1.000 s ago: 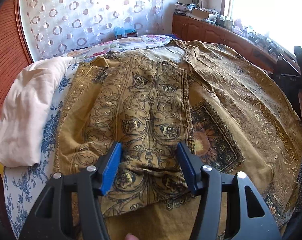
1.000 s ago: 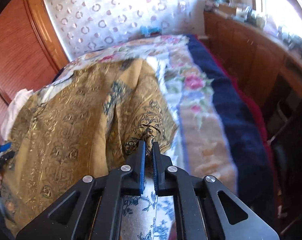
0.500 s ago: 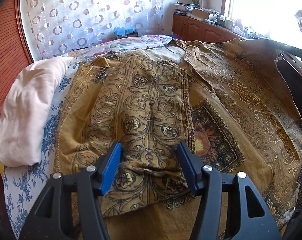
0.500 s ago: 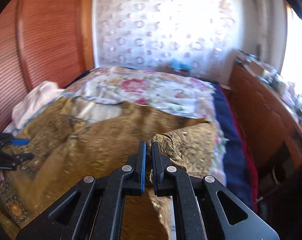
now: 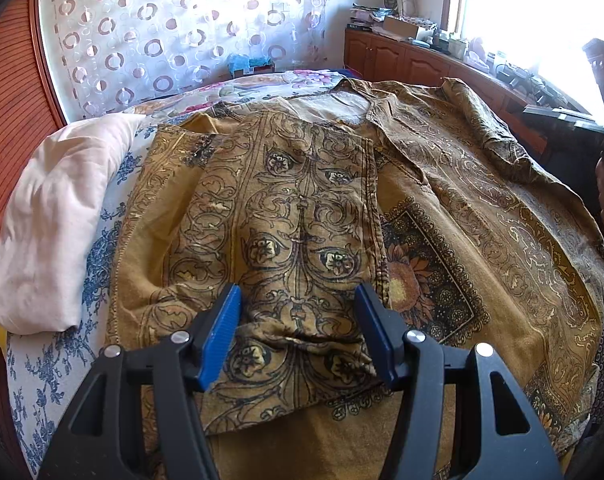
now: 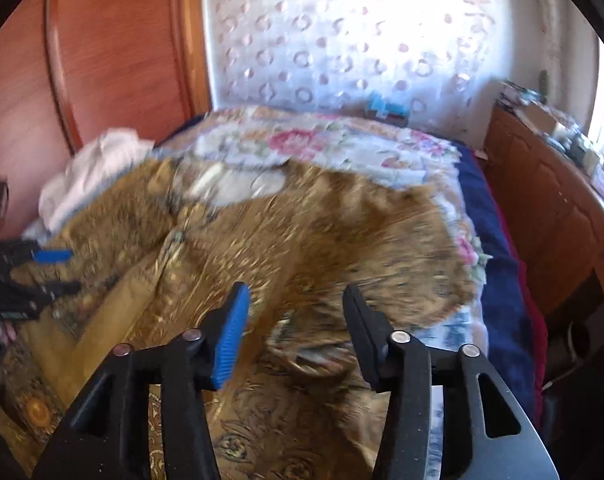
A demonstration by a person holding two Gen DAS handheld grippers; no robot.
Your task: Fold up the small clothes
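Observation:
A mustard-gold patterned garment (image 5: 302, 216) lies spread on the bed, its left sleeve folded in over the front. It also shows, motion-blurred, in the right wrist view (image 6: 302, 248), with its right side flopped inward. My left gripper (image 5: 297, 320) is open and empty, hovering just above the garment's lower front. My right gripper (image 6: 295, 320) is open and empty above the garment's right sleeve area. The left gripper also shows in the right wrist view (image 6: 49, 272) at the far left.
A pale pink pillow (image 5: 57, 216) lies at the bed's left. A floral sheet (image 6: 322, 144) covers the bed, with a dark blue blanket (image 6: 498, 280) along its right edge. Wooden cabinets (image 5: 406, 60) with clutter stand along the right wall. A patterned curtain (image 5: 189, 28) hangs behind.
My right gripper was shut on the garment's right sleeve, carried it up and inward over the body, and has now opened and let it drop. The left gripper has stayed still.

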